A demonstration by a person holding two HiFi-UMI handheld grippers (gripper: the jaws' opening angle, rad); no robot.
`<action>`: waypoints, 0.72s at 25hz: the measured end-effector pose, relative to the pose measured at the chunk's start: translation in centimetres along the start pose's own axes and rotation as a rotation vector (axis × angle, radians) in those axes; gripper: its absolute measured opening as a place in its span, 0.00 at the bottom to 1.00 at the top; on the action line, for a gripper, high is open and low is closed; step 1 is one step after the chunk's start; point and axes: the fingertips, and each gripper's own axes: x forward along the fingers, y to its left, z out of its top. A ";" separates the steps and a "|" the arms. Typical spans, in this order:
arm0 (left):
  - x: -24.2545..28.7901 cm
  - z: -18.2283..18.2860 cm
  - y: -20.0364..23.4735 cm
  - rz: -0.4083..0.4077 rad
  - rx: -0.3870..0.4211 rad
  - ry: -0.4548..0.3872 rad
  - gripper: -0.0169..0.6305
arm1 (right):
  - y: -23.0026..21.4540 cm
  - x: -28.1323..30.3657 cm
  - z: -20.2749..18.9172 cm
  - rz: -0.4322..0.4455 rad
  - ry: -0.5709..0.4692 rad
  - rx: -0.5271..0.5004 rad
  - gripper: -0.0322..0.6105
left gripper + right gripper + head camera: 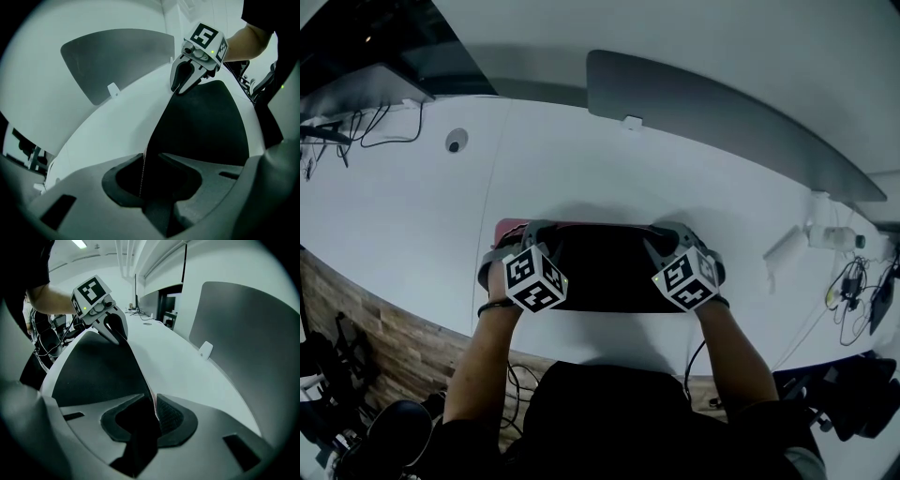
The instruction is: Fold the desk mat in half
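Note:
The desk mat (602, 274) lies doubled over on the white desk (412, 216), dark underside up, with a pink strip (508, 228) showing at its far left corner. My left gripper (528, 232) sits at the mat's far left edge and my right gripper (671, 234) at its far right edge. In the left gripper view the thin mat edge (142, 161) runs between the jaws of the left gripper (150, 161) with a gap on both sides. In the right gripper view the edge (153, 399) leans by one pad of the right gripper (151, 404), whose jaws stand apart.
A grey divider panel (722, 112) stands along the desk's back. A round cable grommet (455, 142) lies far left, and a monitor (356, 89) stands at the top left. White items and a bottle (834, 236) with cables sit at the right end. The desk's front edge is close to the person's body.

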 end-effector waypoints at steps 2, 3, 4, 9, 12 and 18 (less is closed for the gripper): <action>0.1 0.0 0.2 0.016 0.005 0.002 0.16 | 0.0 0.0 -0.1 -0.006 0.001 -0.007 0.17; 0.1 0.0 0.2 0.025 0.008 0.002 0.18 | 0.0 0.0 -0.2 -0.010 0.000 -0.009 0.17; 0.2 0.0 0.3 0.033 0.009 0.003 0.20 | -0.1 0.0 -0.2 -0.013 -0.002 -0.010 0.17; 0.1 -0.3 1.9 0.115 -0.012 -0.008 0.38 | -0.3 0.0 -0.1 -0.032 -0.021 -0.003 0.19; -0.3 -0.6 2.7 0.154 -0.036 -0.013 0.50 | -0.5 -0.7 -0.1 -0.054 -0.052 0.016 0.20; -3.1 -0.5 2.8 0.178 -0.145 -0.089 0.50 | -0.6 -2.8 0.7 -0.087 -0.129 0.044 0.17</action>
